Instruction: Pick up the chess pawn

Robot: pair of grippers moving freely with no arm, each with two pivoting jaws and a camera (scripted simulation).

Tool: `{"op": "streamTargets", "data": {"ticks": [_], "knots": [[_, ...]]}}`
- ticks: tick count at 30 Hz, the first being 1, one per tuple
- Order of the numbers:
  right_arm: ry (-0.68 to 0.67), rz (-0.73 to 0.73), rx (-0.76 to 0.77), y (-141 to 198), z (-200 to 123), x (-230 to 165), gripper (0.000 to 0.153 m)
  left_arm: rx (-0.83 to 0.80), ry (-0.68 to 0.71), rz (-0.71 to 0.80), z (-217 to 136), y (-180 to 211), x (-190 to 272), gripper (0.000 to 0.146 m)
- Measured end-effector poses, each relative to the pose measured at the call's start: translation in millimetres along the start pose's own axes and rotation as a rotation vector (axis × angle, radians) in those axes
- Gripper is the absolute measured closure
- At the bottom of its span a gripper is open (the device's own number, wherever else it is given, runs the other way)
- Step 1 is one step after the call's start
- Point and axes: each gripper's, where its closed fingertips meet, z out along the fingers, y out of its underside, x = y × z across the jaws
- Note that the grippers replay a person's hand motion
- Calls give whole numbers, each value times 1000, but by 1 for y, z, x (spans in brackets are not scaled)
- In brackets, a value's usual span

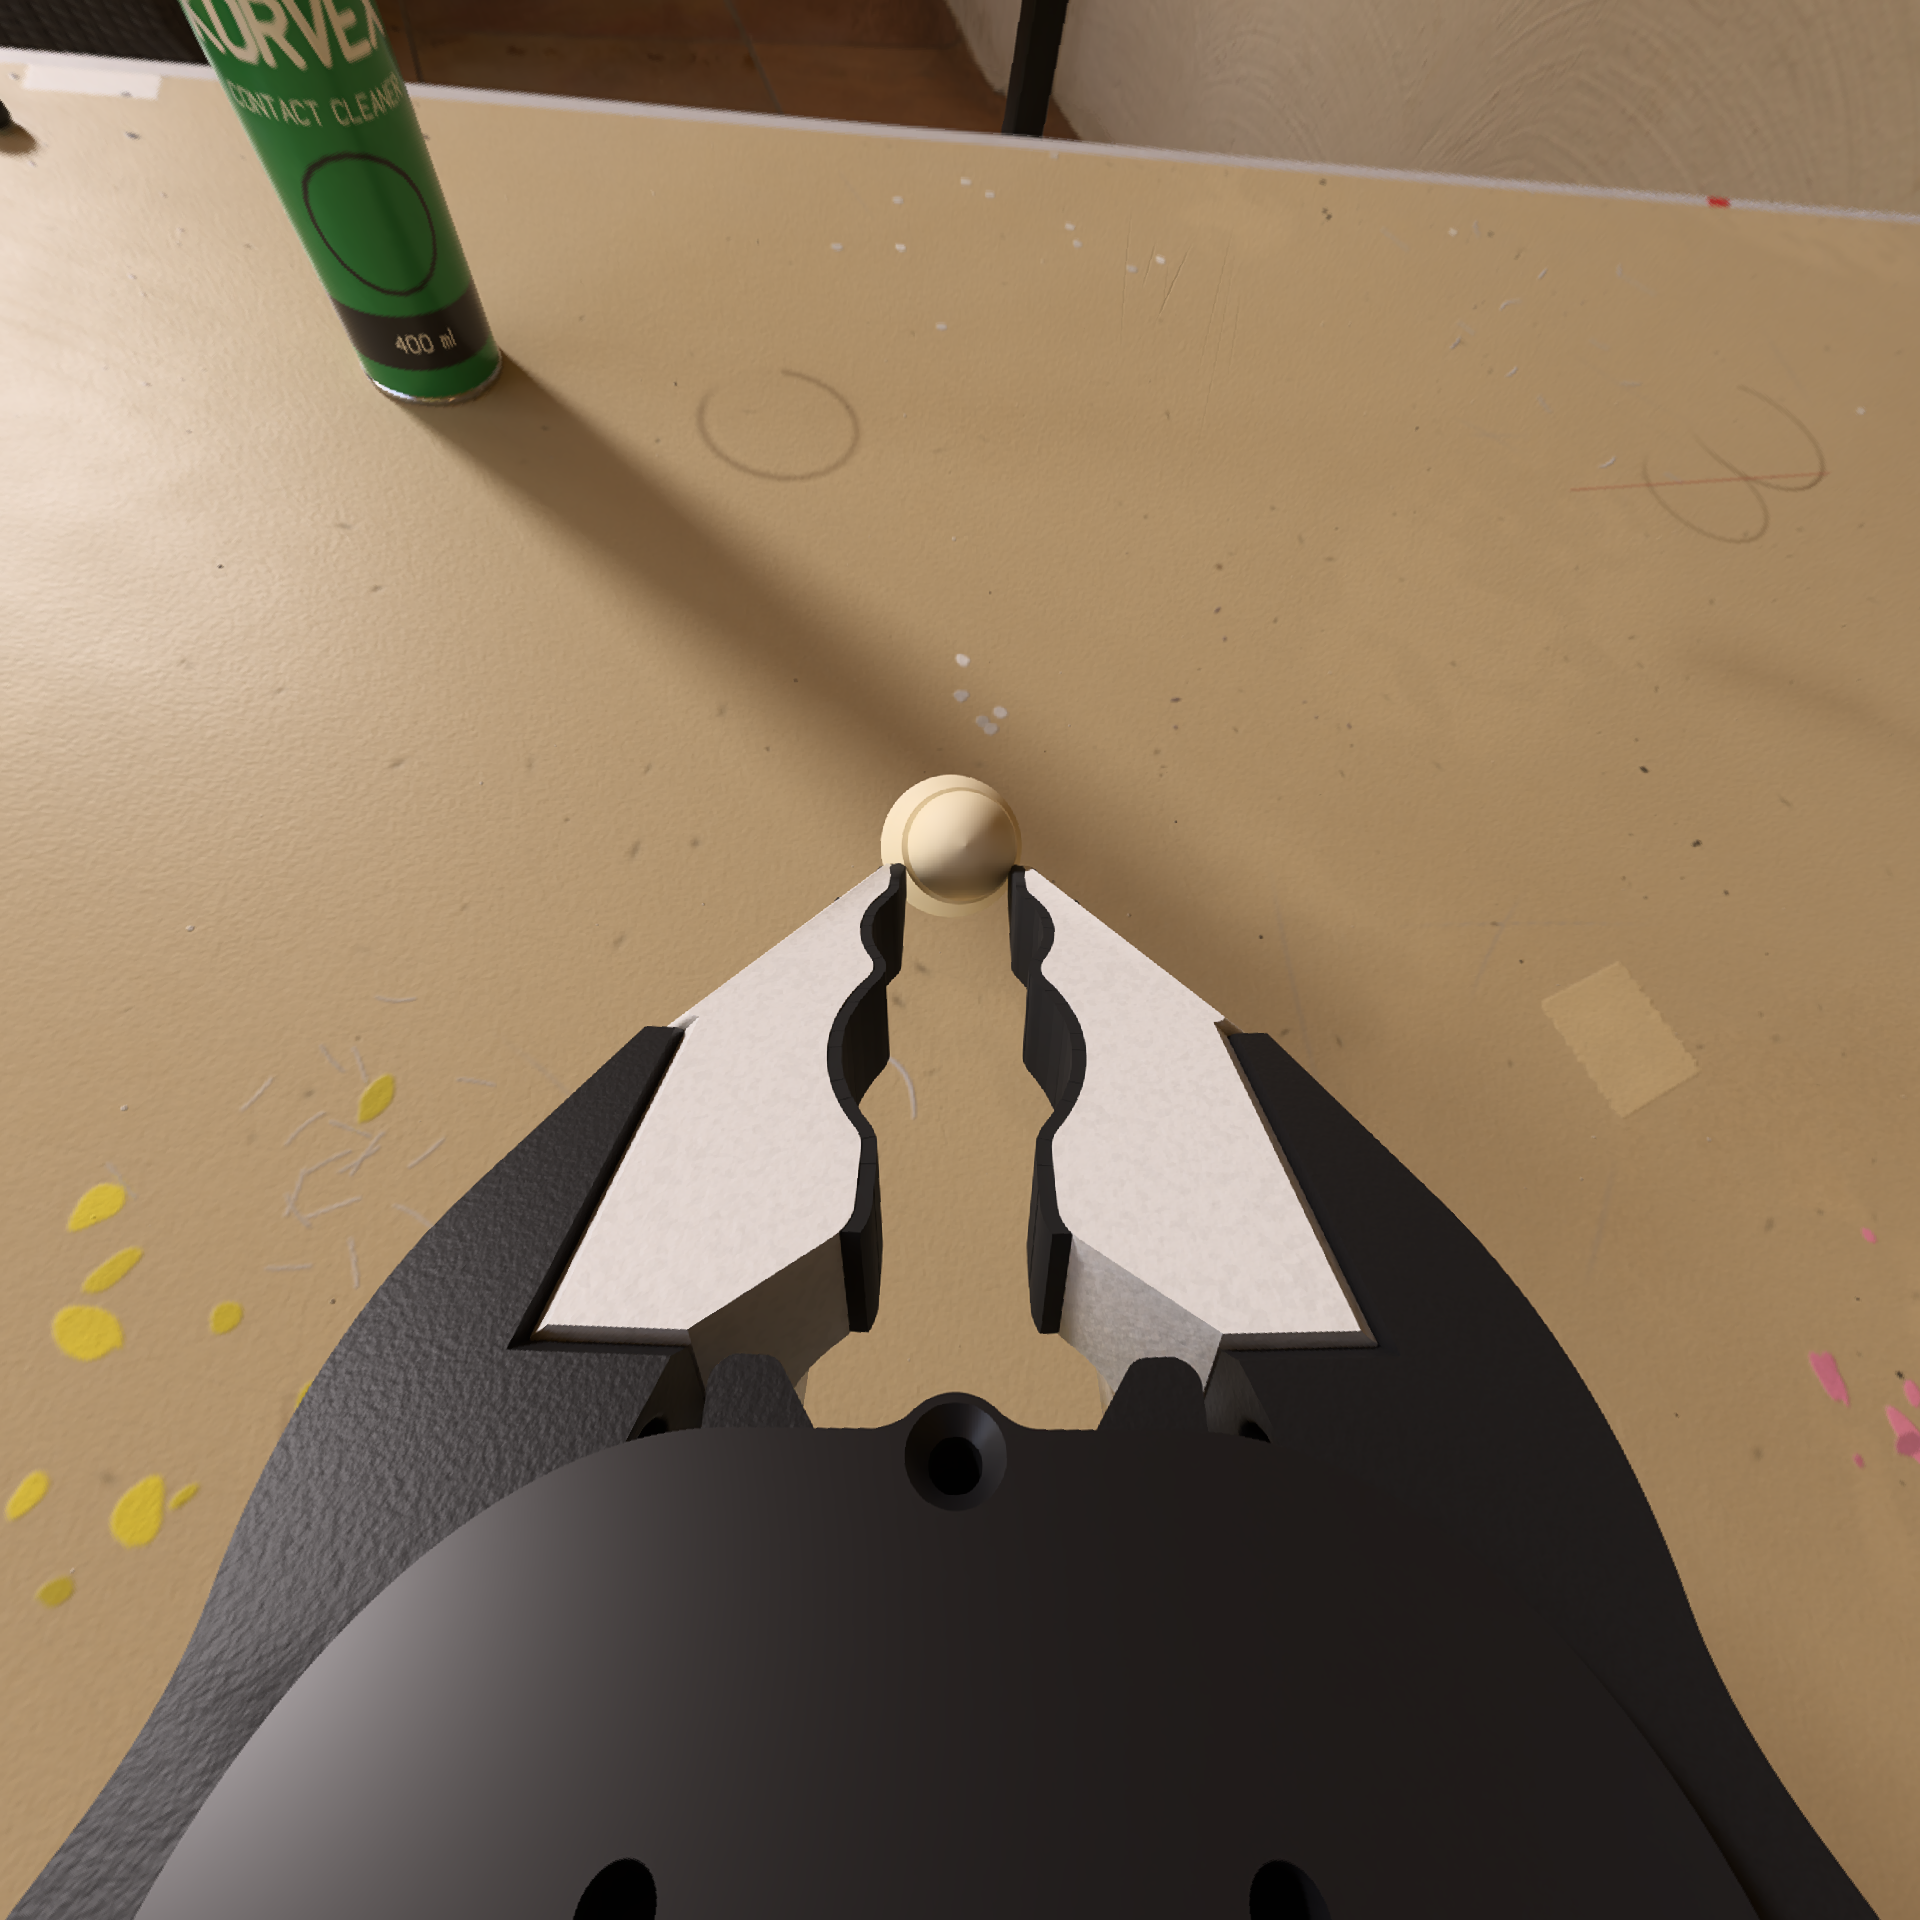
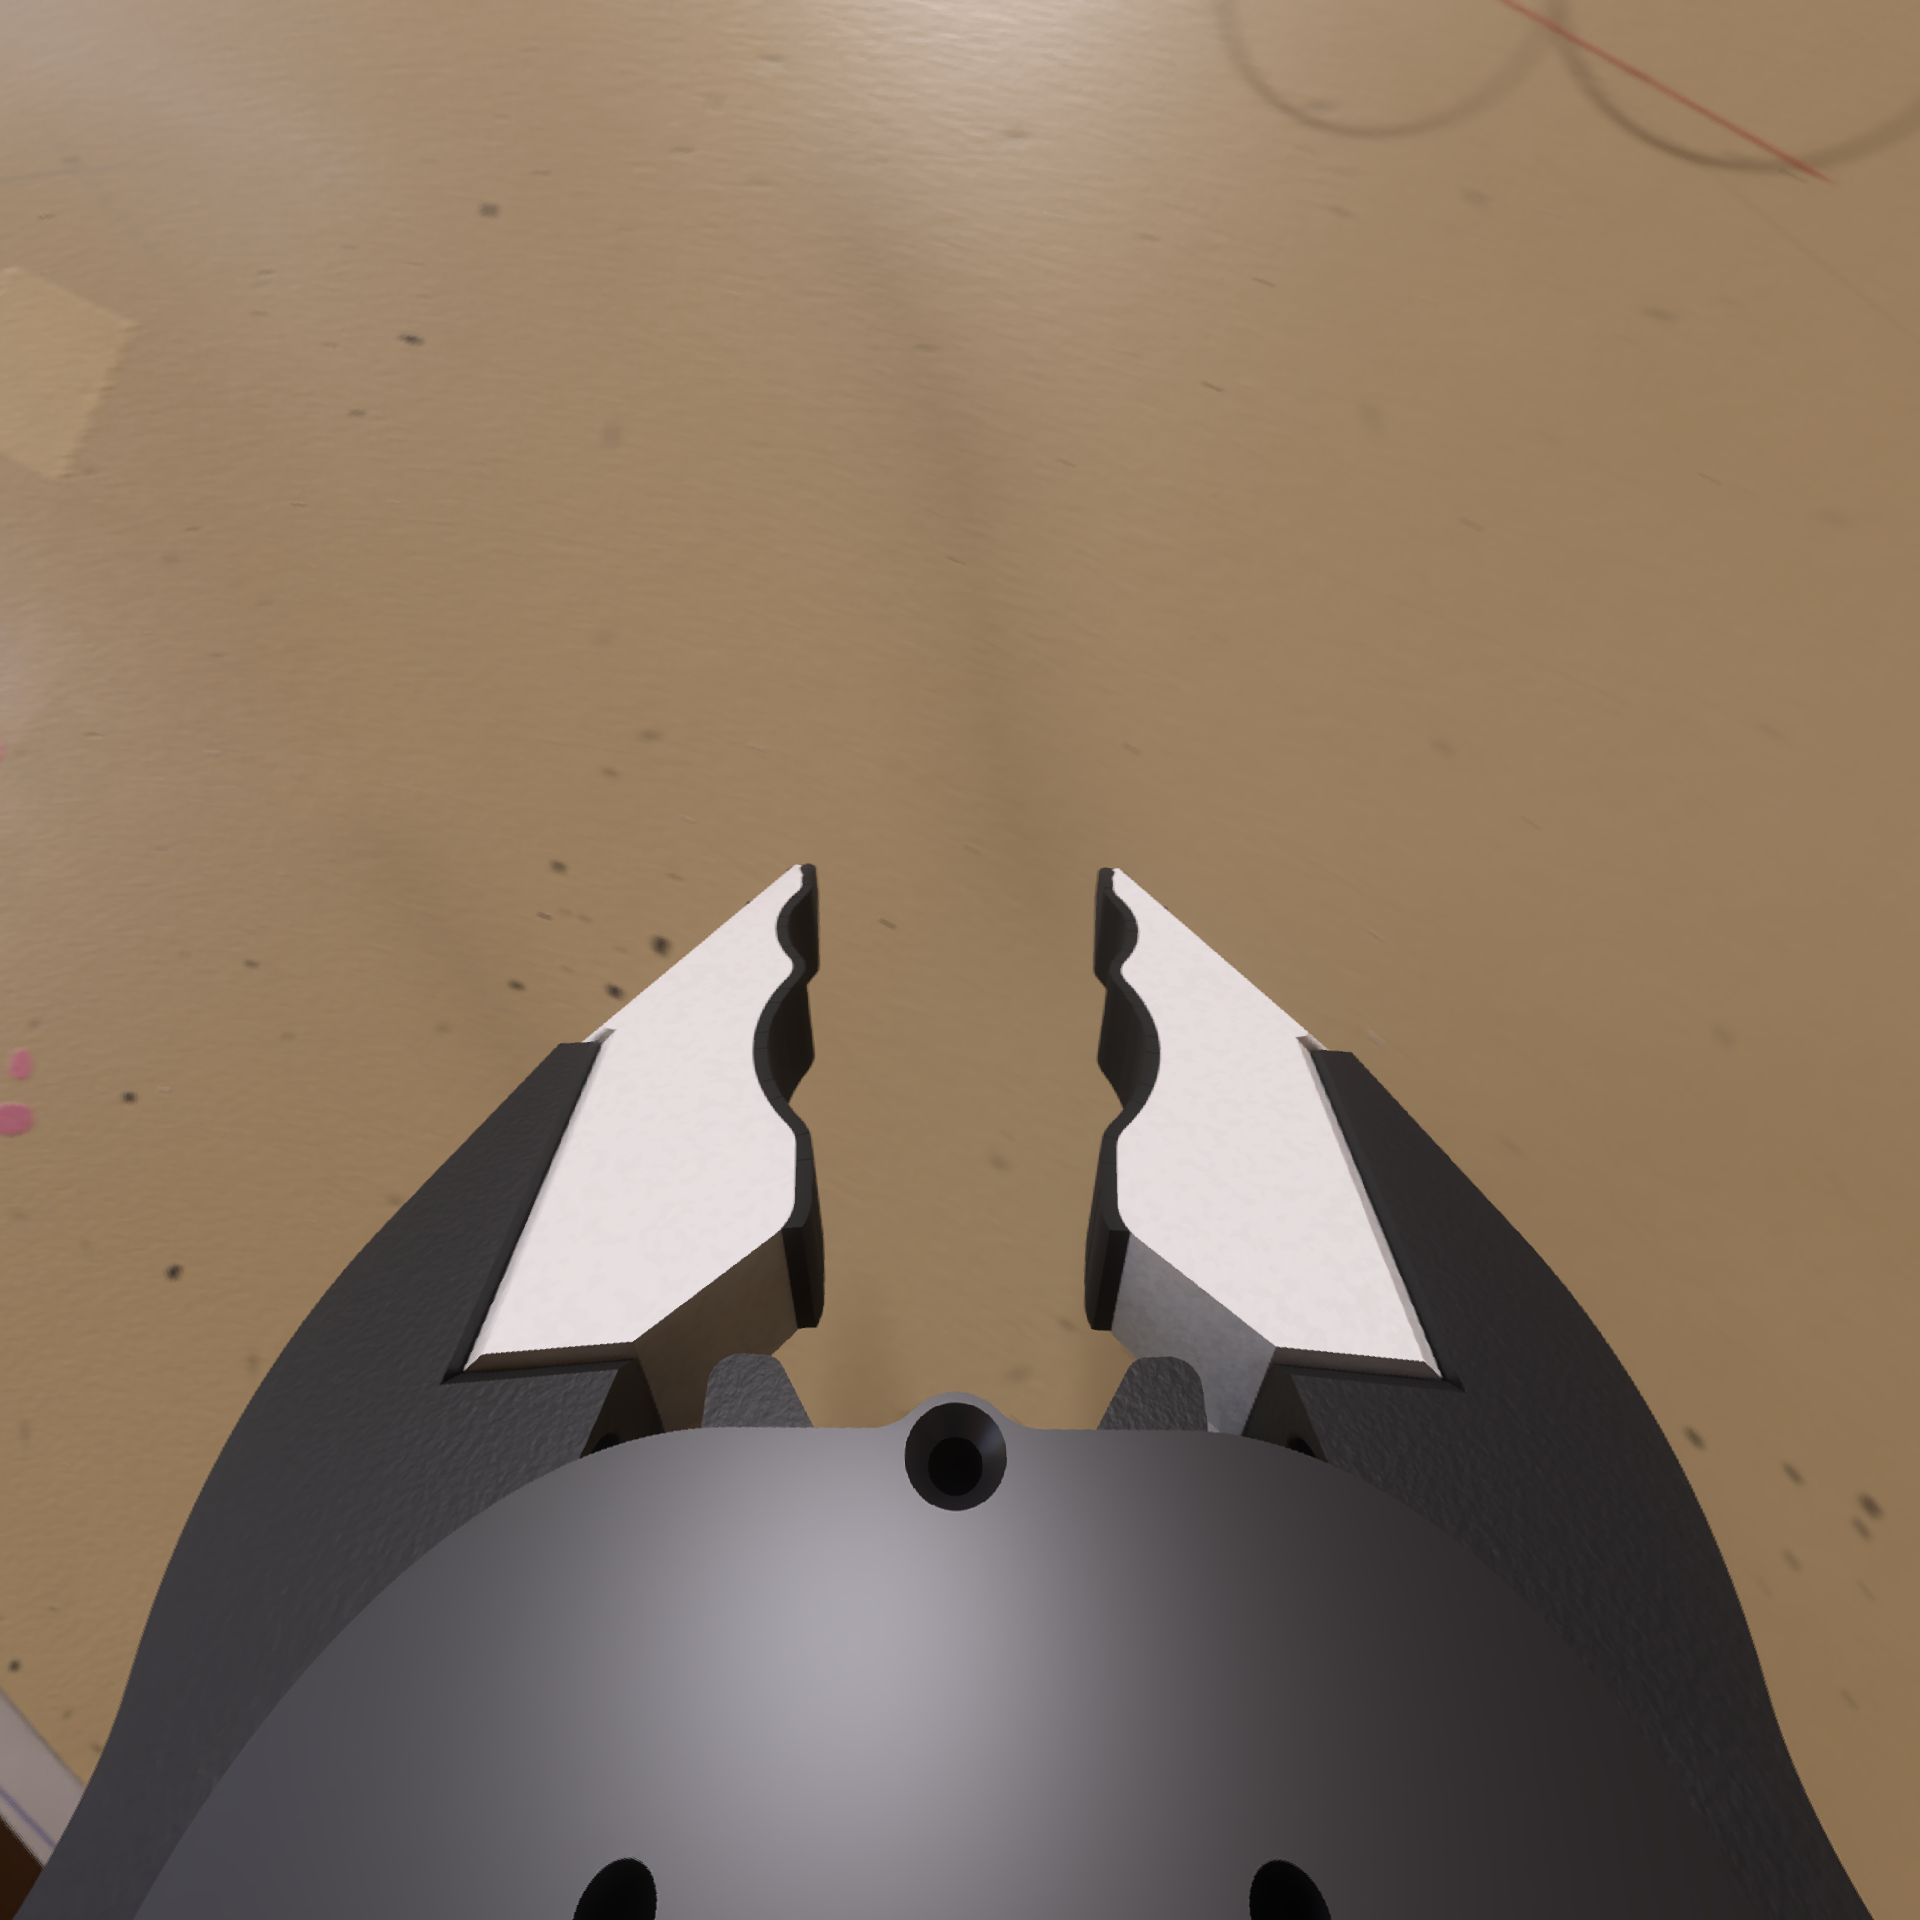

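Left gripper [image 1: 954, 871]: its two fingertips sit against either side of the cream chess pawn [image 1: 950, 840], closed on it at the very tips; the rest of the gap between the fingers shows bare tabletop. The pawn is seen almost end-on, so only a rounded dome and a surrounding ring are visible; which end faces the camera, and whether the piece rests on the surface or is raised off it, cannot be determined. It lies over the middle of the tan tabletop [image 1: 1351, 644], well short of the far edge. A green spray can [image 1: 366, 208] stands upright near the far left corner, its top cut off by the frame and its shadow falling toward the pawn. Yellow paint spots [image 1: 88, 1330] mark the left side, pink flecks [image 1: 1829, 1377] the right, a pale tape patch [image 1: 1617, 1037] lies to the right of the fingers, and faint pencilled rings [image 1: 777, 426] lie toward the far edge. Right gripper [image 2: 956, 875]: fingers spread apart, nothing between them, over speckled bare tabletop; the pawn does not appear in the right wrist view, and only a sliver of table edge shows at the lower left.
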Motion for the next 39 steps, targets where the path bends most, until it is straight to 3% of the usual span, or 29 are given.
{"op": "streamTargets", "data": {"ticks": [3,9,20,22,27,30,33,39], "knots": [[-30,-58,-28,-15,17,-33,87,35,5,-9,-9,-3,2,127],[-62,-143,-86,-45,44,-78,88,99,27,-23,-30,-7,7,127],[-251,-185,-50,-115,105,-183,77,200,26,-45,-61,-22,5,127],[-332,-151,-42,-127,116,-209,67,218,23,-43,-66,-26,4,127],[-480,-152,-56,-140,135,-269,26,247,6,-37,-80,-34,4,127],[-573,-146,2,-149,126,-281,16,267,7,-33,-86,-39,7,127],[-580,-115,40,-152,105,-262,17,284,18,-19,-89,-47,19,127],[-575,-178,309,-154,13,-212,21,291,107,64,-69,-76,87,127]]}}
